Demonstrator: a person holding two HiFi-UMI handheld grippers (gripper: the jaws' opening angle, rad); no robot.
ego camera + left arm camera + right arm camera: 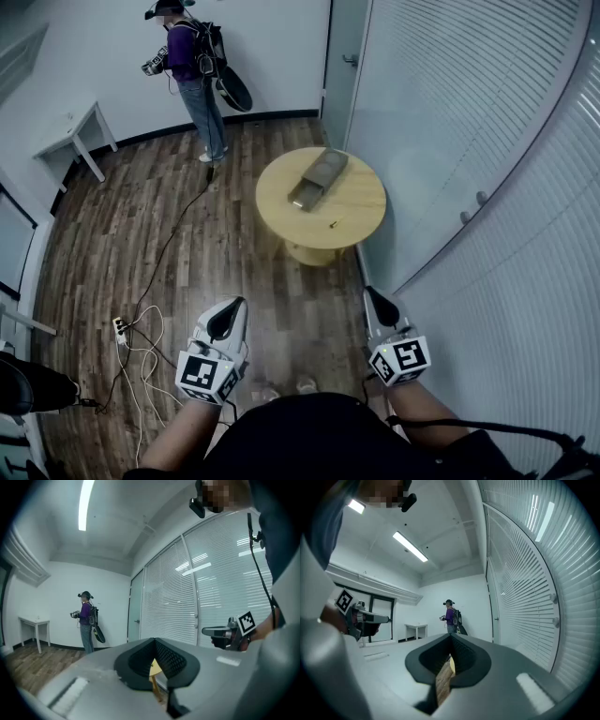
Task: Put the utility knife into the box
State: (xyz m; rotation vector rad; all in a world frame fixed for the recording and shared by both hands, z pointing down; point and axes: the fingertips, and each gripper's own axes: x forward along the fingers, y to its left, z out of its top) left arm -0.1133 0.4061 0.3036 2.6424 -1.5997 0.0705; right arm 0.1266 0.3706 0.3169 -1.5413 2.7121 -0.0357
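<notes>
— Where are the tongs hanging?
— Both are hovering level over the wooden floor [112, 234], well short of the round worktop [361, 211]. The left tongs [232, 309] are sitting closed with nothing between them. The right tongs [375, 298] are pressing shut and carrying nothing either.
— And the utility knife?
— A tiny dark thing, seemingly the utility knife [335, 223], is lying near the worktop's near edge, apart from the box [319, 178]. The box is lying around the middle, with its tray sticking partly out.
— Anything else?
— A person [192, 66] in purple is standing by the far wall, and cables [142, 349] are trailing across the floor.
</notes>
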